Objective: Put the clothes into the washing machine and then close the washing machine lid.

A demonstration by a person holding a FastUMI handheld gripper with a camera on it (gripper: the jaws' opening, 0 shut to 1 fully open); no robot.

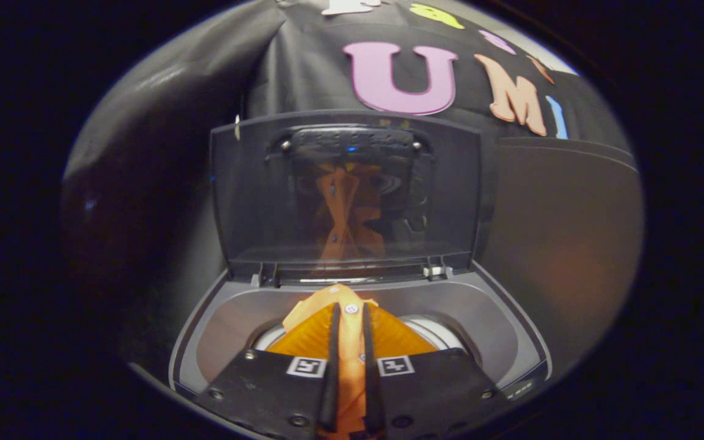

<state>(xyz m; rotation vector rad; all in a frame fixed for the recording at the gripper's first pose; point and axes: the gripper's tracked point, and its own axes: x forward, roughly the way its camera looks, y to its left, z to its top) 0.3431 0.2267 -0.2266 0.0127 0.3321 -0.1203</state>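
An orange garment (327, 333) with a buttoned placket hangs pinched between my two fingers, directly over the round drum opening (434, 333) of a grey top-loading washing machine (492, 311). My gripper (350, 311) is shut on the cloth, both fingers pressing on the placket strip. The machine's dark see-through lid (254, 195) stands upright at the back, beyond the fingers, and mirrors the orange garment. Most of the drum is hidden by the cloth and the gripper.
Black booth cloth hangs behind and to the left of the machine. A dark flat panel (566, 244) stands to the right of the lid. The machine's grey top rim (217, 324) surrounds the opening on both sides.
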